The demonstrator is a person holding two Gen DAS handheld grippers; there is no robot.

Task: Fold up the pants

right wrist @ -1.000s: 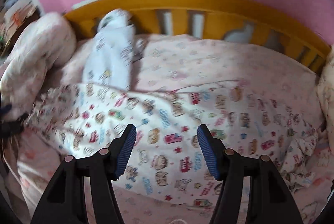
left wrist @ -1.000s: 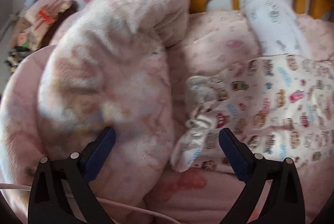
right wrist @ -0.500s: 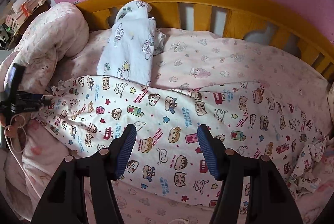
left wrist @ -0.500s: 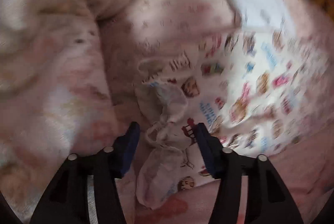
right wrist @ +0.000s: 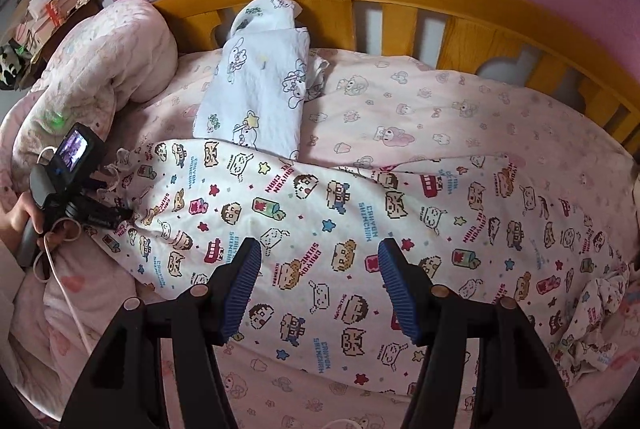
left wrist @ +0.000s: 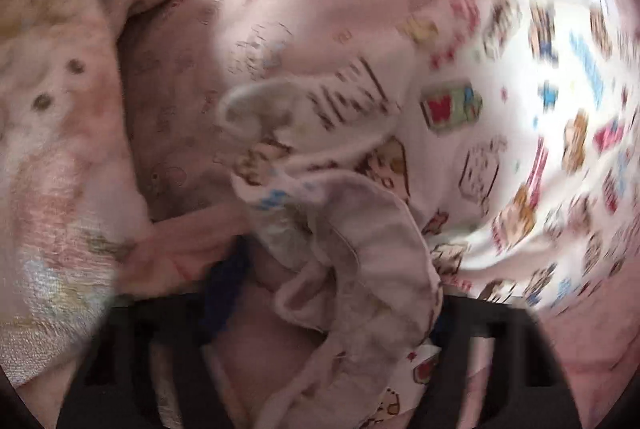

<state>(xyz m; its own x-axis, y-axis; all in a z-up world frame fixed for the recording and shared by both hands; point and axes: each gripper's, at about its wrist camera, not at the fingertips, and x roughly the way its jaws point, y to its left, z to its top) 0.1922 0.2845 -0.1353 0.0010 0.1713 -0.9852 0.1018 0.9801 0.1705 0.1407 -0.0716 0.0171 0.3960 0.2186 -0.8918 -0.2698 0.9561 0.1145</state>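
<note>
1. Pants (right wrist: 360, 229) lay flat across the bed (right wrist: 460, 109), long axis running left to right, gathered waistband at my left end
2. Left gripper (left wrist: 332, 293) was right at that waistband; blur hid whether its jaws had clamped
3. Right gripper (right wrist: 320, 285) hovered over mid-leg, jaws apart, nothing held
4. Thin, wrinkly printed cotton, elastic ruffled

Left wrist view is basically a smear, so the cartoon prints on the pants (left wrist: 520, 117) can't be read there. The bunched waistband (left wrist: 360, 269) covers the left gripper (left wrist: 332, 293)'s right finger, only a bit of the left blue pad (left wrist: 224, 281) peeks out, so can't tell if it's clamped. In the right wrist view the white folded cloth (right wrist: 256, 89) hides part of the pants' top edge, and the shelf clutter (right wrist: 44, 9) is too small to make out.
</note>
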